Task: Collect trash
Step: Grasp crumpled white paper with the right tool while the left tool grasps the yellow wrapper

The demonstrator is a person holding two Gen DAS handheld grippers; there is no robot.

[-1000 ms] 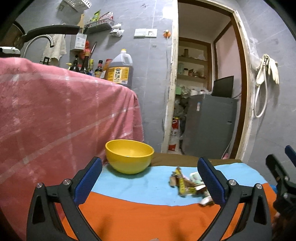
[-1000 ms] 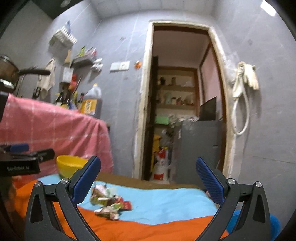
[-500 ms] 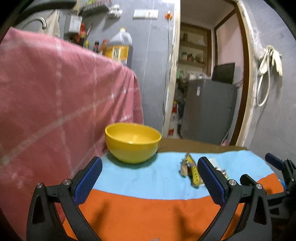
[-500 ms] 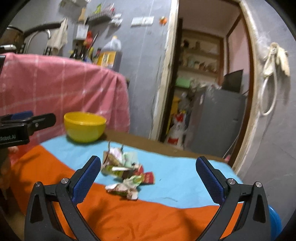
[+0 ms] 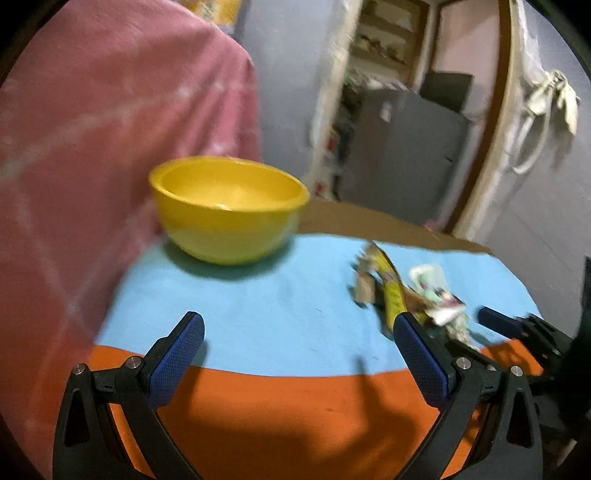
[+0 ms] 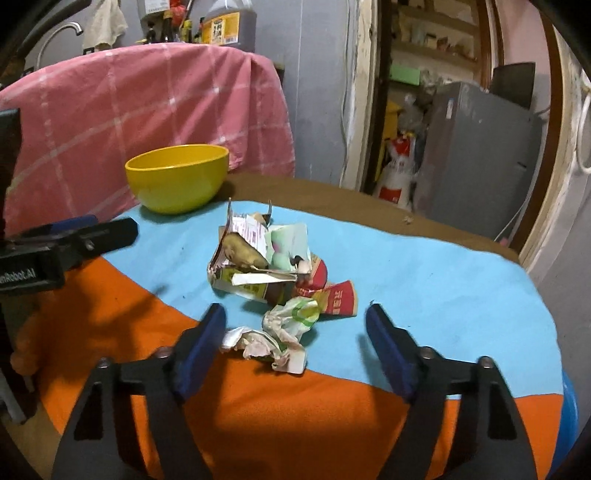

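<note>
A pile of crumpled wrappers [image 6: 273, 273] lies on the blue part of the table cloth; it also shows in the left wrist view [image 5: 406, 291]. A crumpled white and green wrapper [image 6: 284, 332] lies nearest, between my right gripper's open fingers. My right gripper [image 6: 295, 339] is open and empty, low over the pile's near edge. A yellow bowl [image 5: 227, 206] stands at the back left and looks empty; it also shows in the right wrist view [image 6: 177, 177]. My left gripper [image 5: 295, 354] is open and empty, left of the pile, facing the bowl.
The table carries a blue and orange cloth [image 6: 424, 280]. A pink checked cloth [image 6: 129, 110] hangs over something behind the bowl. An open doorway with a grey cabinet [image 6: 476, 147] is behind the table. Bottles [image 6: 229, 22] stand on the counter at the back left.
Both grippers have tilted down and moved closer to the table. The right gripper has come up to the wrapper pile. The left gripper has neared the bowl.
</note>
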